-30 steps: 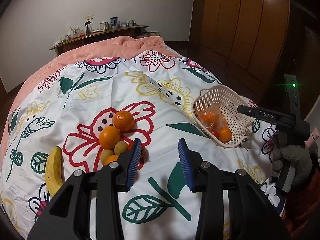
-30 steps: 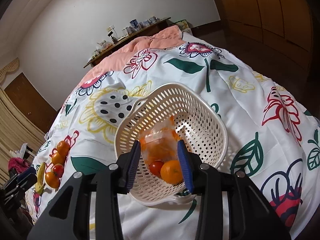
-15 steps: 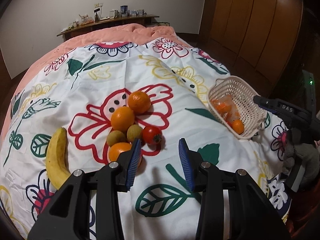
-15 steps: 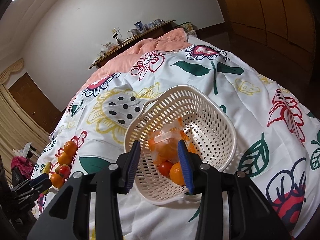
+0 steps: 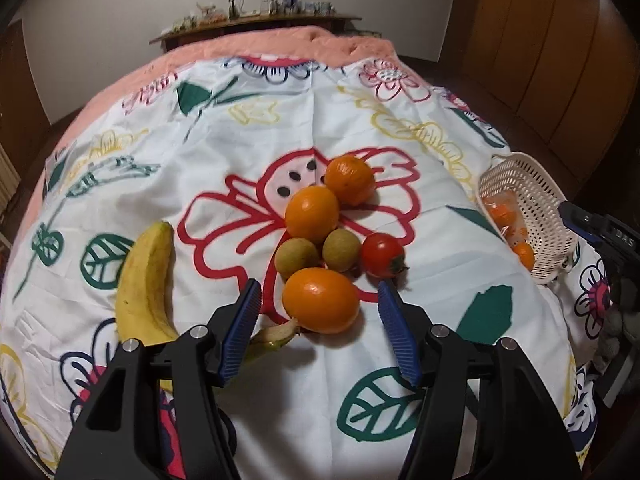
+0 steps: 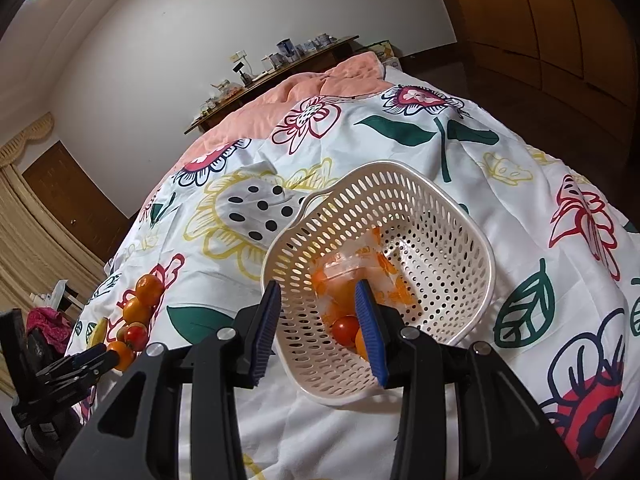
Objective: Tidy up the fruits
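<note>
Opening, the left gripper [image 5: 318, 320] jaws straddle a smooth, firm orange [image 5: 321, 299], untouched; grip its widest sides; right gripper [image 6: 320, 330] jaws clamp the basket [image 6: 400, 176] rim at 6 o'clock

left gripper [image 5: 318, 310]: jaws opening, nearest orange [image 5: 321, 300] seen between the pads, untouched | fruit pile: oranges, two kiwis [image 5: 297, 255], tomato [image 5: 382, 255] | banana [image 5: 147, 280]: left | basket [image 5: 528, 208]: right, on bedspread [image 5: 248, 148]

On the bed [image 5: 320, 128] I see the fruit cluster [image 5: 328, 240]: banana [image 5: 146, 280] to its left, basket [image 5: 532, 184] well right, holding bagged fruit [image 6: 352, 280].
</note>
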Motion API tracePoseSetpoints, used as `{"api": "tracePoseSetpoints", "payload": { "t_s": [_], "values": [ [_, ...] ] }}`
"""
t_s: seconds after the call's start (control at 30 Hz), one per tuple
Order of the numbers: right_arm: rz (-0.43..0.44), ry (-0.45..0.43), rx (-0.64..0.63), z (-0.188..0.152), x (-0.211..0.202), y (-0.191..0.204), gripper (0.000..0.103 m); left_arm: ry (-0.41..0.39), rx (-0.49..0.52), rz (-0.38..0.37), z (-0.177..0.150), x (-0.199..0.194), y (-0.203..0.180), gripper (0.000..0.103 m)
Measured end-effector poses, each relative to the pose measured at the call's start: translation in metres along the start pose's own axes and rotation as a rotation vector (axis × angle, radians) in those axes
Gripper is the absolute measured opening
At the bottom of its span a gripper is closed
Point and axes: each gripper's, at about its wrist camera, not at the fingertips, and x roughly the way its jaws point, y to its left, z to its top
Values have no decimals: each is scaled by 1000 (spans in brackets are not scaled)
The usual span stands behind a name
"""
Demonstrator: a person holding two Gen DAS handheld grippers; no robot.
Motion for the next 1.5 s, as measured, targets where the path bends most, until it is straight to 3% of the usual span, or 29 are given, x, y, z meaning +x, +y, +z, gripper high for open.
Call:
{"api": "tracePoseSetpoints", "payload": {
  "t_s": [0.17,0.33,0.5,0.67,0.9,1.5],
  "values": [
    [2,1,1,-1,1,0,39,44,-12,-23,0,12,3,60],
    [4,-6,1,-1,0,2,39,38,-17,-23,1,13,4,43],
    [7,-19,6,1,-4,0,39,-1,21,6,-1,1,-6,43],
    [8,-39,16,5,-10,-3,39,-50,50,-15,5,-19,-19,43],
    [3,-90,38,14,-25,-12,39,-103,124,-103,23,-36,-58,43],
    [-8,-109,110,15,-30,-45,39,-43,337,-310,53,3,-187,43]
  ]
}}
